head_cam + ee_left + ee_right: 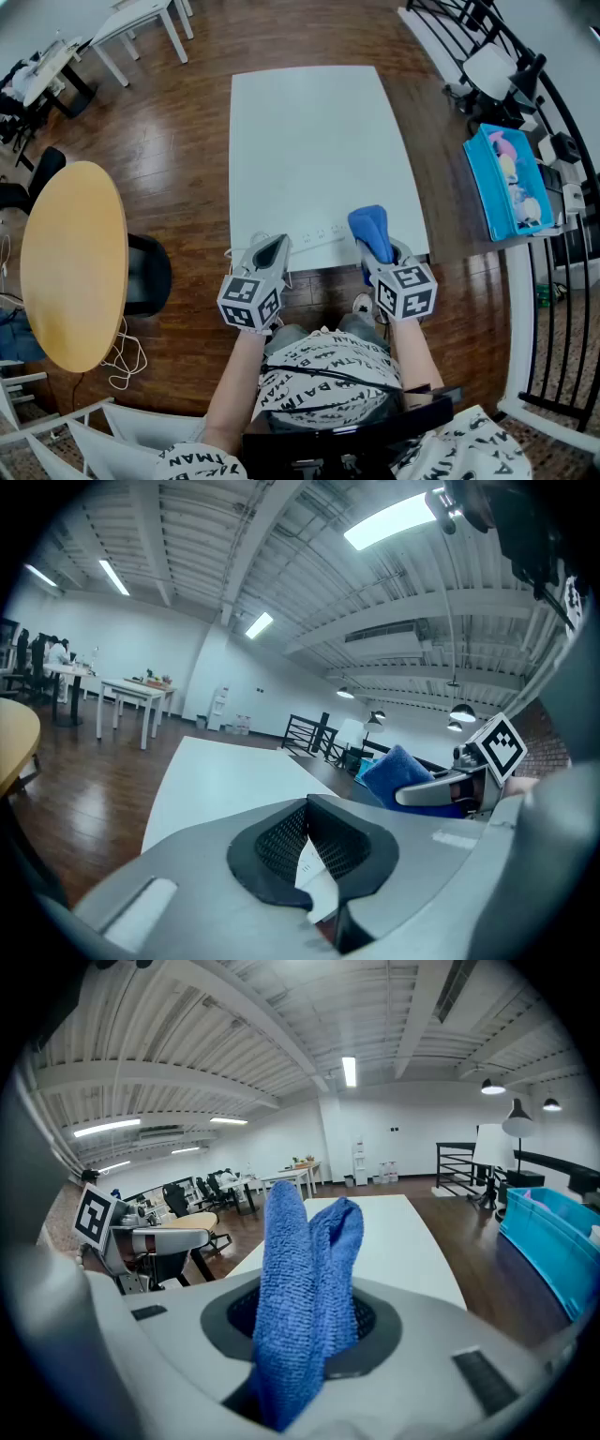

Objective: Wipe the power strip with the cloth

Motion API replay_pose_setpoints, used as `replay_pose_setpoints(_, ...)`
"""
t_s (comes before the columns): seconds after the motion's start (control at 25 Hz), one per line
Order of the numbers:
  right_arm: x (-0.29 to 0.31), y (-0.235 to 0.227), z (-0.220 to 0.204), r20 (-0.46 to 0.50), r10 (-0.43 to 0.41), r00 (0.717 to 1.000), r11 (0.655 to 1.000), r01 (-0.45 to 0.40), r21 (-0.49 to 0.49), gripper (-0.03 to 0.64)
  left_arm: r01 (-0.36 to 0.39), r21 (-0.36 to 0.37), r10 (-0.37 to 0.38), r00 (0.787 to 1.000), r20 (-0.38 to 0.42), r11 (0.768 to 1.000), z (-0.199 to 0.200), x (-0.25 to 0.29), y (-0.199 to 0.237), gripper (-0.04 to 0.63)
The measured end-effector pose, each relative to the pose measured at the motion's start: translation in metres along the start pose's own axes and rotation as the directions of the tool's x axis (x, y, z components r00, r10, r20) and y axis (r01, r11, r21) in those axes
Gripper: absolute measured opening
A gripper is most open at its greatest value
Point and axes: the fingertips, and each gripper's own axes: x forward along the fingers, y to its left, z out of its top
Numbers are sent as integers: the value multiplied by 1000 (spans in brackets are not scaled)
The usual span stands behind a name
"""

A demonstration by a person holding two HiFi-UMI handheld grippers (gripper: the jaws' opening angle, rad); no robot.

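A white rectangular table (319, 131) stands on a dark wooden plank floor (178, 141), with a round yellow wooden tabletop (73, 262) well to its left and a black chair (150, 274) just beside that. At the right, a blue plastic bin (482, 187) of pale soft items sits near a black metal railing (562, 309); a loose white cable (127, 361) lies by the round top.

Bright ceiling strip lights (389, 522); fisheye edges dark, warped.

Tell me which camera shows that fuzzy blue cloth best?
The right gripper view: the fuzzy blue cloth fills its centre, pinched between the jaws, weave visible. The head view shows only a small blue lump; the left gripper view, a distant piece at right.
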Motion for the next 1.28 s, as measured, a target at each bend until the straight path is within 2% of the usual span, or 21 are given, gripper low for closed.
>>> replay_pose_setpoints(0.48, 4, -4, 3, -9, -14, 1000, 1000, 14, 6, 127, 19, -3, -19, 999, -39, 1000, -13, 10, 11, 0)
replay_pose_setpoints(0.6, 6, -5, 2, -9, -20, 1000, 1000, 21, 10, 127, 28, 34, -25, 996, -81, 999, -27, 15, 16, 7)
replay_pose_setpoints(0.64, 5, -6, 1, -10, -24, 1000, 1000, 24, 14, 127, 37, 61, -30, 993, -114, 997, -36, 18, 18, 17)
replay_pose_setpoints(0.72, 4, -8, -1, -13, -32, 999, 999, 32, 22, 127, 83, 117, -58, 977, -203, 990, -63, 26, 21, 184)
replay_pose_setpoints(0.8, 2, -10, -4, -19, -42, 999, 999, 43, 31, 127, 149, 174, -92, 949, -300, 973, -92, 33, 24, 334)
replay_pose_setpoints(0.92, -1, -14, -11, -30, -61, 998, 997, 62, 48, 127, 239, 287, -109, 908, -405, 928, -126, 43, 29, 388)
replay_pose_setpoints(1.0, -3, -16, -14, -35, -73, 997, 995, 75, 60, 127, 278, 379, -86, 888, -451, 883, -141, 51, 36, 388)
replay_pose_setpoints(1.08, -4, -18, -16, -38, -85, 996, 994, 88, 71, 127, 314, 424, -77, 869, -489, 850, -154, 58, 43, 388)
replay_pose_setpoints(1.24, -8, -23, -20, -44, -108, 993, 990, 112, 87, 127, 377, 420, -100, 830, -549, 826, -170, 72, 47, 385)
replay_pose_setpoints(1.28, -10, -25, -21, -46, -114, 992, 989, 117, 91, 127, 391, 424, -99, 819, -565, 817, -174, 76, 48, 351)
